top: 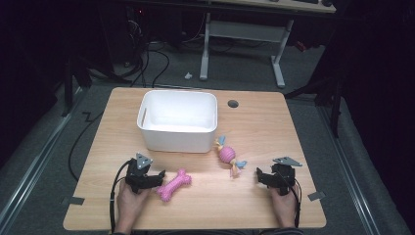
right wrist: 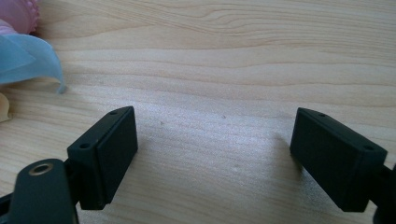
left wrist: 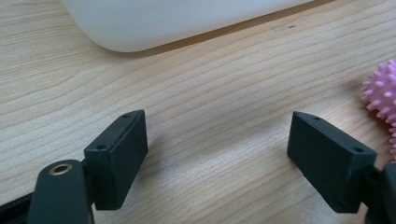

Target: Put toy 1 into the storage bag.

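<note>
The left gripper (top: 157, 177) rests low on the wooden surface (top: 254, 127) near its front-left edge, held by the person's left hand (top: 129, 201), whose forearm is cut off by the bottom of the high view. Its 2 jaws are spread wide with only bare wood between them. Just beside the jaw tips lies the pink spiky bone toy (top: 173, 185); its long axis runs diagonally, the near end toward the left gripper and the far end pointing up and right toward the surface's middle. In the left gripper view just 1 knobbly end of it (left wrist: 383, 93) shows, clipped by the right edge.

Behind, the white bin (top: 177, 120) stands open-topped; its inside floor is partly hidden by its front wall.

Right of centre lies the pink and blue rope toy (top: 228, 155), its long axis tilted from upper left to lower right; its details are too small to make out.

The right gripper (top: 260, 176), in the right hand (top: 284, 205), also has its jaws spread apart over bare wood, pointing left toward the rope toy
</note>
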`<state>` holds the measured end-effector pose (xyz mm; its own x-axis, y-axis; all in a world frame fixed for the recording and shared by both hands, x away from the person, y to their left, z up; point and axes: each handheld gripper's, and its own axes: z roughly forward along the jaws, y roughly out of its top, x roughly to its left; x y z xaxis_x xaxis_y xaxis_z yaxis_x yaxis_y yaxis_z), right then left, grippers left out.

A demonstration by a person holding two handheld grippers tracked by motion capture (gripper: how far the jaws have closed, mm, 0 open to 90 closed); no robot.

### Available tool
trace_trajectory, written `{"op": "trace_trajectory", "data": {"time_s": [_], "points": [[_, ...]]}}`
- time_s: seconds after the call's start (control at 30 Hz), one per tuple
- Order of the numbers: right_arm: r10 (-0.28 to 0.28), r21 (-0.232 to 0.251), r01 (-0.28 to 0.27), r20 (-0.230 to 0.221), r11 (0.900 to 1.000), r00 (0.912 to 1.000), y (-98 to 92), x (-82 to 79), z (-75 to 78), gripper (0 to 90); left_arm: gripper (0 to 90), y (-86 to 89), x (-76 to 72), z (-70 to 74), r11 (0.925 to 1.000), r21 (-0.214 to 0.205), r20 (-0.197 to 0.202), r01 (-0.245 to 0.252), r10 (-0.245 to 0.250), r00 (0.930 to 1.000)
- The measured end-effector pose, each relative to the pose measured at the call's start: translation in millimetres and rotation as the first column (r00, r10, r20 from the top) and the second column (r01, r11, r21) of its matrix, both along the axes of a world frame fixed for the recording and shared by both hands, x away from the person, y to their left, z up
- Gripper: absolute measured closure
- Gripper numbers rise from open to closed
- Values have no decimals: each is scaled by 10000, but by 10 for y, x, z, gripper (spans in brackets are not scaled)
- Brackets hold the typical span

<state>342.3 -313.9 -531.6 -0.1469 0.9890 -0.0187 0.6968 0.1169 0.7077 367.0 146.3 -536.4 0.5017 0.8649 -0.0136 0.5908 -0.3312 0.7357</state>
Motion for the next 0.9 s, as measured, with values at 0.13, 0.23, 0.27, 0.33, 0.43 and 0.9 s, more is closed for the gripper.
{"op": "trace_trajectory", "data": {"time_s": [0.13, 0.23, 0.27, 0.33, 0.43, 0.9], "points": [[50, -29, -50, 30, 10000, 10000, 0, -1, -1, 155, 204, -2, -1, 0, 10000, 4, -4, -13, 13, 10000], [96, -24, -96, 44, 10000, 9999, 5, -5, 1, 163, 201, -1, 2, 0, 10000, -22, -28, 54, -54, 10000], [110, -16, -110, 37, 9999, 9999, 8, -6, 1, 163, 196, -2, 4, 0, 10000, -23, -40, 87, -87, 10000], [184, -41, -184, 45, 9998, 9998, 9, -7, 1, 163, 178, -5, 5, -1, 9999, 4, -39, 113, -113, 9999], [196, -44, -196, 50, 9998, 9998, 9, -7, 0, 163, 145, -17, 7, 0, 9999, 49, -137, 91, -91, 9999], [215, -47, -215, 17, 9998, 9998, 11, -8, 2, 163, 155, 2, 5, 40, 9995, -106, -474, 311, -316, 9984]]}}
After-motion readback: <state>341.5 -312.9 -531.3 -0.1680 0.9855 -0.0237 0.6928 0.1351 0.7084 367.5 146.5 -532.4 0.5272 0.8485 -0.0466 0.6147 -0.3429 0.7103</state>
